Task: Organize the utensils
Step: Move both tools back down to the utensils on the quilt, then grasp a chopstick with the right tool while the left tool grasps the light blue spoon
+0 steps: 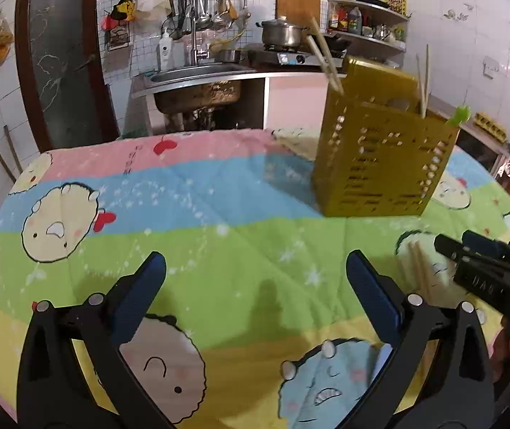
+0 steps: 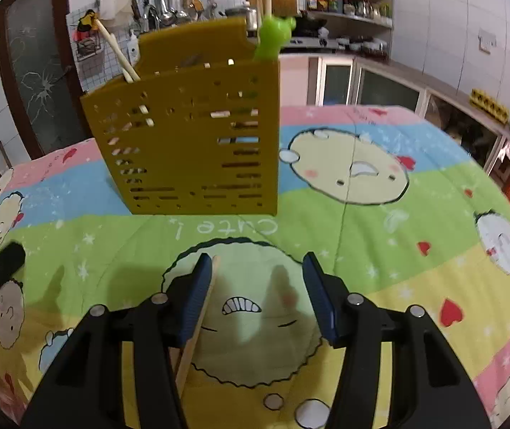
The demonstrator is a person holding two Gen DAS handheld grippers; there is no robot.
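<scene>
Here the right gripper (image 2: 253, 296) hangs half open over chopsticks (image 2: 197, 325) lying on the counter (image 2: 397, 250), touching its left pad, ungrasped. Centre them between the fingers, clench, then lift to the holder (image 2: 190, 150) just beyond. The left gripper (image 1: 255, 293) gapes wide, released, holding nothing.

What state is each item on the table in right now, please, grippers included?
utensil holder: upright, holding utensils.
chopsticks in holder: leaning, tips down.
loose chopsticks: flat on cloth beside the right gripper's left finger.
left gripper: open, empty.
right gripper: open, not gripping.
</scene>
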